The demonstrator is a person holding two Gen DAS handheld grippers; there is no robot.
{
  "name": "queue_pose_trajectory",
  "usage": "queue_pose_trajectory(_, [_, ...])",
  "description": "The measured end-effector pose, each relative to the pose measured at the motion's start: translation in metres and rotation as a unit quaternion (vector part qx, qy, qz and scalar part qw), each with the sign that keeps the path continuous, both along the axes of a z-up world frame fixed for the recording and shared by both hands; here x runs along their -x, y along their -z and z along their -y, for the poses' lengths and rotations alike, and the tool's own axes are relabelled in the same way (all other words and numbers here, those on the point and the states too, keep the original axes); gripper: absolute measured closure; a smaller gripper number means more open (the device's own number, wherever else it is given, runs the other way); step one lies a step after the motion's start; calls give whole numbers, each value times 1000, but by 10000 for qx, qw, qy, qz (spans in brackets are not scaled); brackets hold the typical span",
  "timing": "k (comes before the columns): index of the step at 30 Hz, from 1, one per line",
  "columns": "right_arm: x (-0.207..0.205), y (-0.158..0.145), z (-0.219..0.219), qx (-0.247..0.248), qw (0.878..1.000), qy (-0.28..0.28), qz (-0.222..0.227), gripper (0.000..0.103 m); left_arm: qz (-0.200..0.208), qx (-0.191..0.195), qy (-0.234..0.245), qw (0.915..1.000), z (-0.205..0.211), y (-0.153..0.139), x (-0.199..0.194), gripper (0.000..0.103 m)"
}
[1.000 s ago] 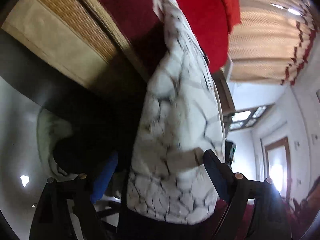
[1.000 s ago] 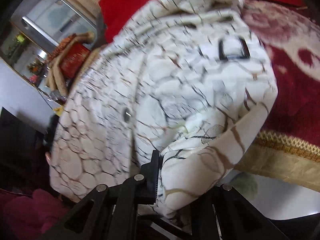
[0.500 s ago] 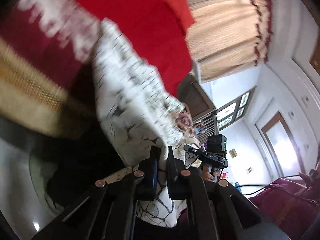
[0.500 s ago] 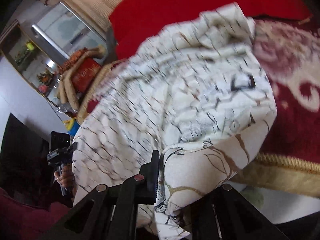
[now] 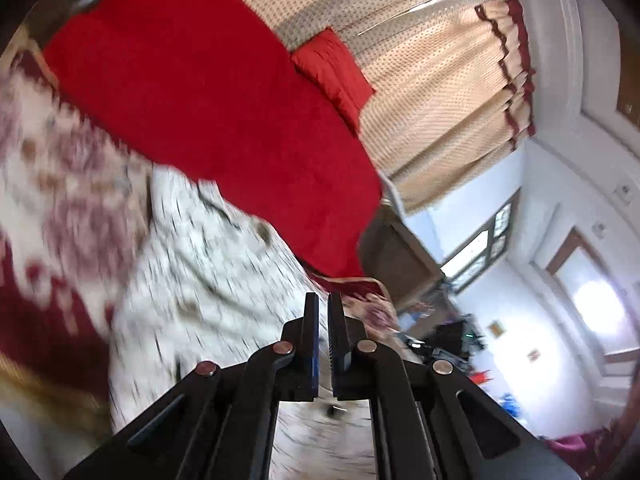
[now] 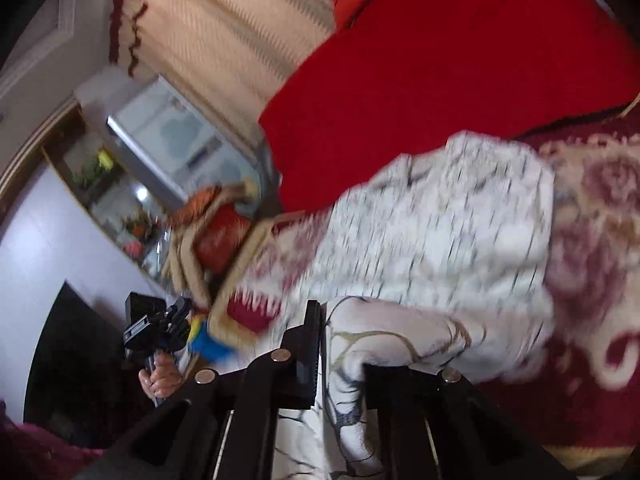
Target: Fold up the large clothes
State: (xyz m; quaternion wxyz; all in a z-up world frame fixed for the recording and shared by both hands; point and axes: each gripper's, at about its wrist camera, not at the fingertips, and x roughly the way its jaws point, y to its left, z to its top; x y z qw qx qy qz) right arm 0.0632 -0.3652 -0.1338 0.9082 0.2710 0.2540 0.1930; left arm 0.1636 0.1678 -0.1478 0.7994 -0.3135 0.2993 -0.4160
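Bed cover: you work over a dark red spread with pale flower patterns; it lies under everything else.
Red blanket: a plain bright red sheet covers the far part of the bed, and its edge meets the garment's far end.
Curtains: beige, with dark red trim, behind the bed.
Garment: white with a dark crackle print, spread on the bed cover. Its long axis runs from your grippers away toward the red blanket; the far end points at that blanket, the near end hangs at your fingers. Motion blur hides its finer folds.
Right gripper: you have its jaws clamped on a thick fold of the garment's near edge.
Left gripper: its jaws stand nearly together with a thin slit between them; you cannot tell whether cloth is pinched there. The garment lies just beyond and beneath it.
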Motion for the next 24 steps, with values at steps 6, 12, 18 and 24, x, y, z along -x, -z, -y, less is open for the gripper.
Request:
queue_pose_trajectory(6, [-28, -14, 56, -480, 9956, 724, 343, 96, -577, -1041, -34, 9929, 2, 16, -22, 89])
queue_pose_trajectory(12, [-42, 30, 73, -954, 9935, 612, -96, 96, -1621, -1158, -278, 9796, -42, 106, 44, 16])
queue_pose_trajectory(18, [-43, 47, 64, -1034, 9933, 139, -489, 92, -2699, -755, -470, 9588, -65, 200, 84, 16])
queue_pose_trajectory(24, [-35, 70, 63, -725, 9912, 411, -1027, 82, -3352, -39, -162, 9420, -58, 254, 95, 16])
